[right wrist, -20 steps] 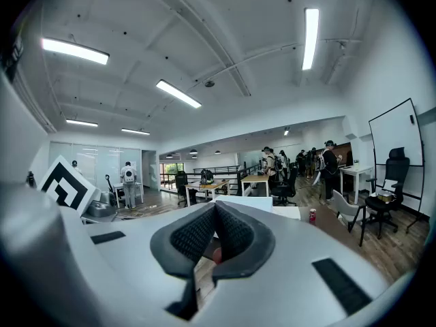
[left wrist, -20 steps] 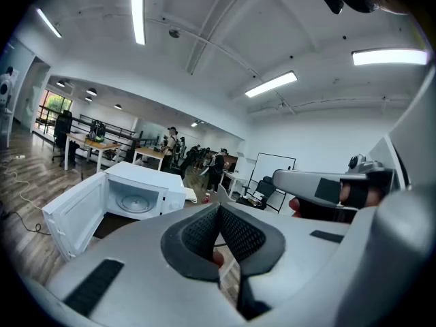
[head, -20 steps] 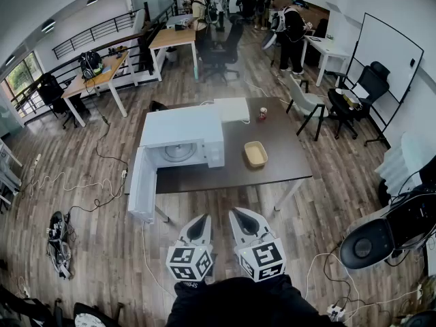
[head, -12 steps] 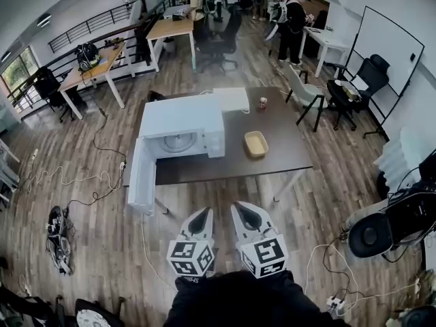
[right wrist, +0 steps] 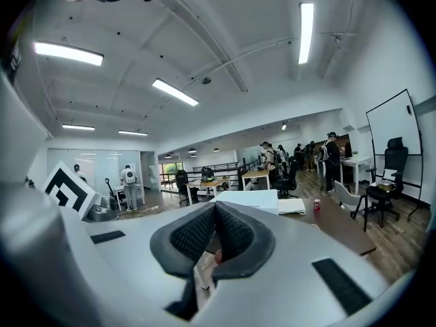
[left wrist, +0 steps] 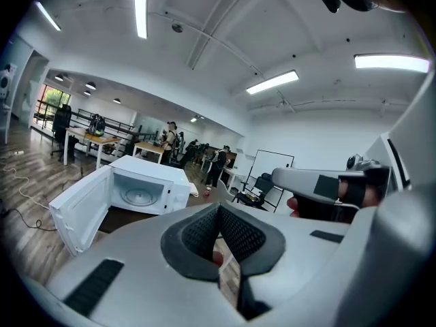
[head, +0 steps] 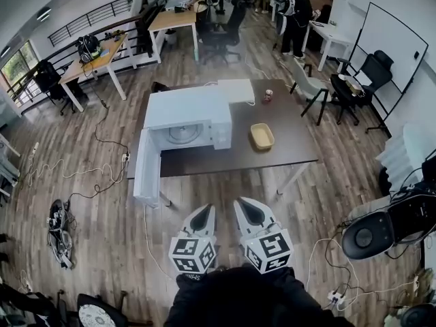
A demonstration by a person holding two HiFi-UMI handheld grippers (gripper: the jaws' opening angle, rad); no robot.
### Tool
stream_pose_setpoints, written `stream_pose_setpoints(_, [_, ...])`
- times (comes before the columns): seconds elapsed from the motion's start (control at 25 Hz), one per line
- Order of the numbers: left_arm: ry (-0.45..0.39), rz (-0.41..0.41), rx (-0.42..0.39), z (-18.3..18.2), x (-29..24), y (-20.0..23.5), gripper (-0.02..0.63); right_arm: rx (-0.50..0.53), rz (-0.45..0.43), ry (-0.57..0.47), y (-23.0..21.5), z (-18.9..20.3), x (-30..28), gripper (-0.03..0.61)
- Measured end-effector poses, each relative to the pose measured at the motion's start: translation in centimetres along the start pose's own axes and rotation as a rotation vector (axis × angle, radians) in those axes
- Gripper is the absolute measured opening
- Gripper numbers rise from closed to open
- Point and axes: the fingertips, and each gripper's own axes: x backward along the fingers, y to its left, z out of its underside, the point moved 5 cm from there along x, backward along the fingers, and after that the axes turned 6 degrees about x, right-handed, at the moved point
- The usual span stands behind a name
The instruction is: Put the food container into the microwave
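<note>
The food container (head: pixel 262 136), a shallow tan tray, lies on the dark table (head: pixel 286 157) to the right of the white microwave (head: pixel 184 118). The microwave door (head: pixel 146 167) hangs wide open, and its turntable shows inside. Both grippers hover low in front of the person's body, well short of the table. My left gripper (head: pixel 202 219) and right gripper (head: pixel 246 210) are both shut with nothing held. In the left gripper view the open microwave (left wrist: pixel 146 189) is ahead on the left. The container is hidden in both gripper views.
A red can (head: pixel 268 95) and a flat white box (head: pixel 237 89) sit at the table's far side. Cables (head: pixel 75 182) trail over the wood floor on the left. Office chairs (head: pixel 310 97) stand to the right, and people stand at desks (head: pixel 178 20) far behind.
The table and microwave have drifted slightly up and to the right in the head view. Both grippers stay shut in the same place before the body.
</note>
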Motion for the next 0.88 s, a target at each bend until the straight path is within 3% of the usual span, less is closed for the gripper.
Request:
stream_pose_setpoints(0.24, [0.026, -0.035, 0.027, 1.2, 1.9, 3.1, 0.032, 0.002, -0.021, 0.049, 2.4, 1.6, -1.5, 0.023])
stream_pose_setpoints(0.56, [0.07, -0.047, 0.07, 3.3, 3.4, 6.0, 0.032, 0.012, 0.025, 0.13, 3.0, 4.3, -2.1, 0.023])
stream_pose_setpoints(0.88, [0.063, -0.048, 0.09, 3.4, 3.5, 7.5, 0.032, 0.019, 0.028, 0.148, 3.6, 4.9, -3.1, 0.023])
